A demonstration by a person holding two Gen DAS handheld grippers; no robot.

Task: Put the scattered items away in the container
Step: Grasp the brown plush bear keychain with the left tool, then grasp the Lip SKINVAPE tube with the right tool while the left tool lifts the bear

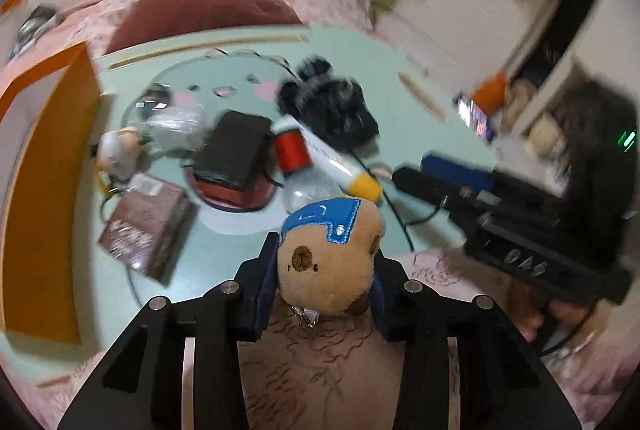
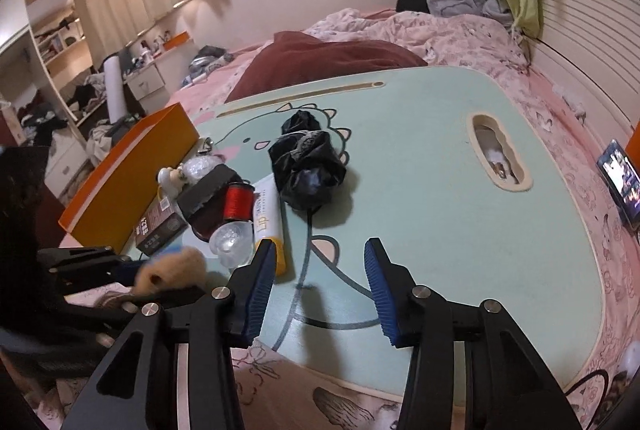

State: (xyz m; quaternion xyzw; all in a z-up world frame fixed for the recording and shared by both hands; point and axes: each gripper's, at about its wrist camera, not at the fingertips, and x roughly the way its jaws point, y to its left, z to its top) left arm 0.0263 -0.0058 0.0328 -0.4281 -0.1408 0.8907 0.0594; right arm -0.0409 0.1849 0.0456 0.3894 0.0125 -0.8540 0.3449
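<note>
My left gripper (image 1: 326,262) is shut on a tan plush bear (image 1: 332,250) with a blue cap, held just above the near edge of the mint lap table (image 1: 400,101). The same bear (image 2: 172,270) shows blurred at the left of the right wrist view. My right gripper (image 2: 320,270) stands open over the table (image 2: 440,230) with nothing between its blue pads. An orange box (image 1: 44,189) (image 2: 128,181) stands at the table's left. Beside it lie a black bag (image 2: 308,165), a red spool (image 2: 238,201), a white tube (image 2: 268,218) and a clear bulb (image 2: 232,242).
A black block (image 1: 236,149), a brown box (image 1: 148,226) and a small figurine (image 1: 118,149) lie near the orange box. A thin cable runs across the table. The table rests on a pink bed with a dark red pillow (image 2: 328,57). A lit phone (image 2: 620,181) lies at the right.
</note>
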